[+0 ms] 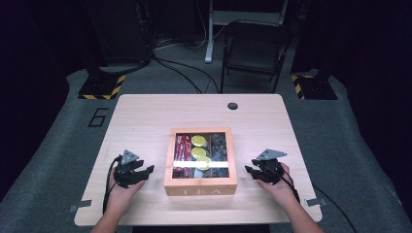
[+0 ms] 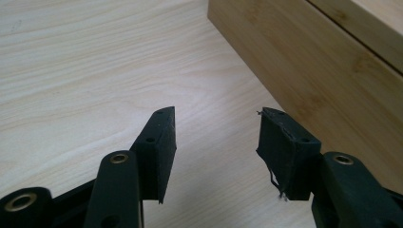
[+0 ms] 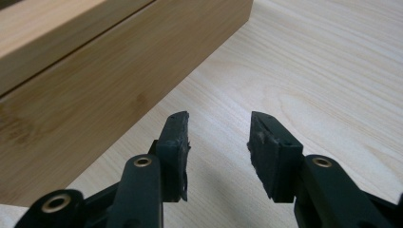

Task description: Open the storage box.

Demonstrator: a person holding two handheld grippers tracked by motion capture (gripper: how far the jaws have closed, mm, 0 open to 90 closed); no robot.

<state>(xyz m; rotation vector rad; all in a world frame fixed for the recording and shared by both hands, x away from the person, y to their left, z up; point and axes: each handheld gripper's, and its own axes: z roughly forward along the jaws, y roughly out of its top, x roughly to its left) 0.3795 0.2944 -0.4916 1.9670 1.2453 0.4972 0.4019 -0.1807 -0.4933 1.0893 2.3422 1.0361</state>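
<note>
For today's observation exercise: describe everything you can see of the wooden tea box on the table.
The tea box is a square case of light, bamboo-like wood with TEA on its front wall. It sits flat near the table's front middle. A seam splits lid from base, and the lid looks shut; through its clear top show red packets, yellow-green rounds and dark packets. Both tongs flank it, apart from its side walls.

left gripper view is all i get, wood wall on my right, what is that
Observer: It's the side of a tea box, closed, with a clear window in the lid.
Operator: whats inside
Observer: Through the window, red packets on the left and yellow-green round ones down the middle.
Operator: wheres the other gripper
Observer: The right gripper sits open on the table at the box's opposite side, empty, like your left gripper.
</note>
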